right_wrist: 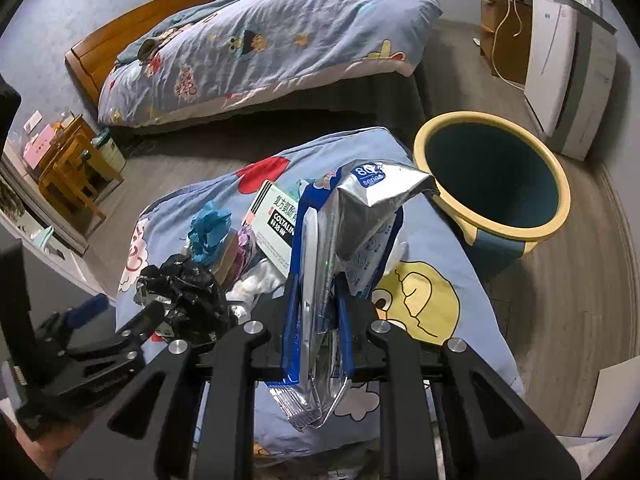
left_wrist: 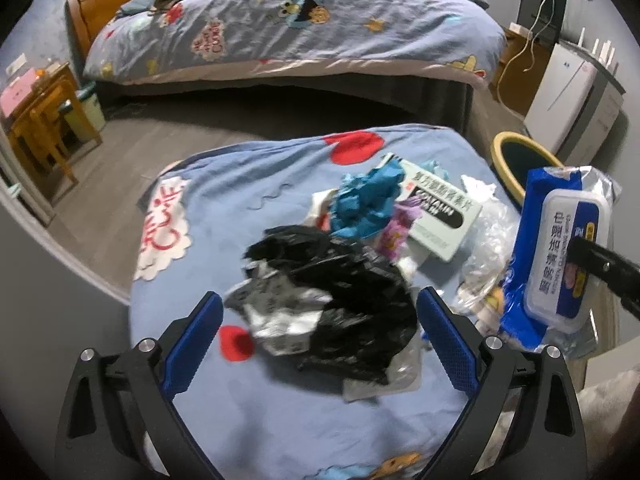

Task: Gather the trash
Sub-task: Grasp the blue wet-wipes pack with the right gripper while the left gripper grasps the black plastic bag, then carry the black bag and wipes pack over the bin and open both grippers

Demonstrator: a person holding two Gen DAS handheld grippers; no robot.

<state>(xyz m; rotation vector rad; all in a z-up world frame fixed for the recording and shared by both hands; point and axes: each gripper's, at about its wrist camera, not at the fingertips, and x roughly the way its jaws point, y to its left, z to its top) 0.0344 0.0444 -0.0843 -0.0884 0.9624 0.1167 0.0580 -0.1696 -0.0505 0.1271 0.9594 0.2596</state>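
Your right gripper (right_wrist: 318,300) pinches wipes pack (right_wrist: 320,248) edgewise; slick foil may slip before bin (right_wrist: 494,178). Left gripper (left_wrist: 320,320) gapes wide, empty, over black bag (left_wrist: 340,280).

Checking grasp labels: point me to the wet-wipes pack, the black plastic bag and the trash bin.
wet-wipes pack (right_wrist: 316,280), right wrist view, blue and silver edge between the pads.
black plastic bag (left_wrist: 352,292), left wrist view, middle of the crumpled film.
trash bin (right_wrist: 562,184), right wrist view, yellow rim.
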